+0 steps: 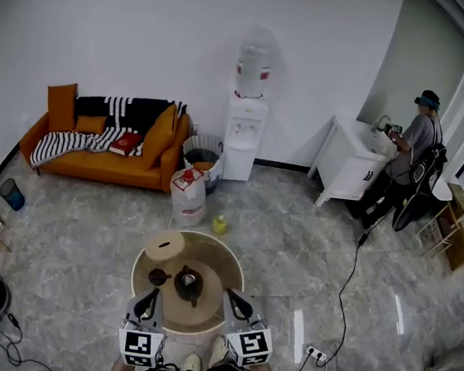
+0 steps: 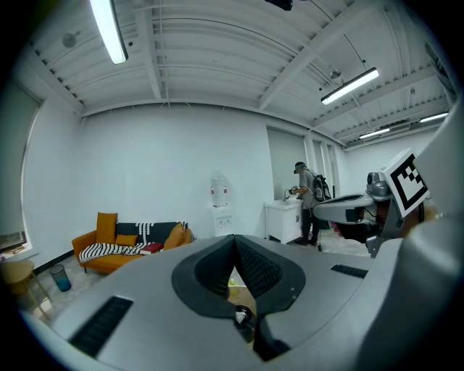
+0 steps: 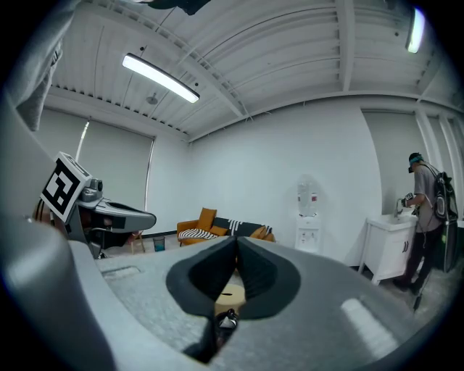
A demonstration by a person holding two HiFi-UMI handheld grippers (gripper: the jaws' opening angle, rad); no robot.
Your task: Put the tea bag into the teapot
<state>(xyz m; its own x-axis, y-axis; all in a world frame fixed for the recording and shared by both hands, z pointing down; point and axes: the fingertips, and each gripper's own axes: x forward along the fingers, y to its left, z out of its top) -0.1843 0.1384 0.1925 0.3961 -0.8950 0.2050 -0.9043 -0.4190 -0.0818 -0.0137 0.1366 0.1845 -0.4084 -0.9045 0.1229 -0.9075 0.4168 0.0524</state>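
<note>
Head view shows the teapot (image 1: 188,284) low in the middle, between the left gripper (image 1: 151,298) and right gripper (image 1: 238,303), both closed tight and empty. No tea bag shows; a blind poke might tip the teapot.

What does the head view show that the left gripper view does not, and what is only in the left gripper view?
Only the head view shows the large water jug standing on the floor and the power strip with its cable. Only the left gripper view shows the ceiling with its tube lights. Both views share the orange sofa, the water dispenser and the person at the white cabinet.
</note>
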